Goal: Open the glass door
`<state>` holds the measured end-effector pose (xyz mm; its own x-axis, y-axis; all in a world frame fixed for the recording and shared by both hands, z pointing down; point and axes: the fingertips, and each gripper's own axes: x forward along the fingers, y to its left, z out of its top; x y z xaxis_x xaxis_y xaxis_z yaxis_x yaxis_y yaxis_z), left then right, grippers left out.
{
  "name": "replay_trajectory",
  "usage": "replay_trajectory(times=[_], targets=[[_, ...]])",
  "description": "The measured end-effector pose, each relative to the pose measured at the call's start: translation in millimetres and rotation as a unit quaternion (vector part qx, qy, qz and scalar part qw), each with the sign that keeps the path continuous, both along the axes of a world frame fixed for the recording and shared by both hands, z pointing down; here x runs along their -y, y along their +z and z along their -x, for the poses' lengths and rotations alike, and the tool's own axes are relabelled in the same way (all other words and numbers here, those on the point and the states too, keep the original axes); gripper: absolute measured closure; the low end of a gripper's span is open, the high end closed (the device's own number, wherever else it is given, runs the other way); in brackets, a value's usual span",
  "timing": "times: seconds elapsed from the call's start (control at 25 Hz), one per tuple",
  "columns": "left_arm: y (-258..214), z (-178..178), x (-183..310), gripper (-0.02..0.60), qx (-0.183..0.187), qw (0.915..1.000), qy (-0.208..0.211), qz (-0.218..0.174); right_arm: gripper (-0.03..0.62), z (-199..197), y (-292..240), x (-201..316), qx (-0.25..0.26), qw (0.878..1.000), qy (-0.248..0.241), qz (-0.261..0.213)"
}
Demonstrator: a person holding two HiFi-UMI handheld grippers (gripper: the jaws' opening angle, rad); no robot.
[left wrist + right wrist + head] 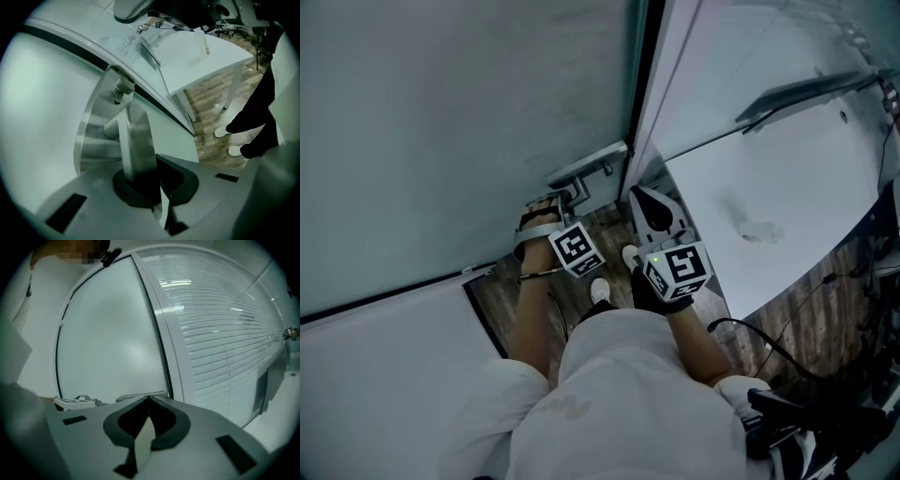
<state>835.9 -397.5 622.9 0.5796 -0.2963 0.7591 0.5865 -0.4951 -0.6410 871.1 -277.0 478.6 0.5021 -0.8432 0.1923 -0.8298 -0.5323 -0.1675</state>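
Note:
The frosted glass door point(441, 141) fills the left of the head view, and its dark edge meets a white frame point(675, 75). Low on the door sits a metal lever handle point(586, 169). My left gripper point(565, 199) is on it. In the left gripper view the handle's flat bar point(136, 140) runs straight into the left gripper point(140, 176), whose jaws are shut on it. My right gripper point(649, 208) hangs just right of the door's edge, shut and empty. In the right gripper view the right gripper point(149, 400) points at the door pane point(108, 343).
A white table point(787, 187) stands close on the right, with cables point(787, 347) on the wooden floor under it and a chair base point(806, 422) at the bottom right. A window with blinds point(225, 333) adjoins the door. A person's dark legs point(262, 117) stand nearby.

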Motion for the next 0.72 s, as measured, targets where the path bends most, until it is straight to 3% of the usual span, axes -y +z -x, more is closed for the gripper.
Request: replay_trajectory(times=[0.2, 0.44, 0.56, 0.72], targets=[[1, -6, -7, 0.580, -0.059, 0.9961, -0.006, 0.064, 0.589, -5, 3, -8, 0.008, 1.000, 0.008, 0.003], [7, -14, -24, 0.580, -0.136, 0.9779, 0.006, 0.159, 0.589, -13, 9, -17, 0.014, 1.000, 0.019, 0.003], [7, -14, -28, 0.580, -0.135, 0.9766, 0.012, 0.167, 0.590, -11, 7, -15, 0.016, 1.000, 0.017, 0.001], [8, -9, -28, 0.580, -0.107, 0.9798, 0.022, 0.168, 0.589, -1, 4, -8, 0.014, 1.000, 0.005, -0.002]])
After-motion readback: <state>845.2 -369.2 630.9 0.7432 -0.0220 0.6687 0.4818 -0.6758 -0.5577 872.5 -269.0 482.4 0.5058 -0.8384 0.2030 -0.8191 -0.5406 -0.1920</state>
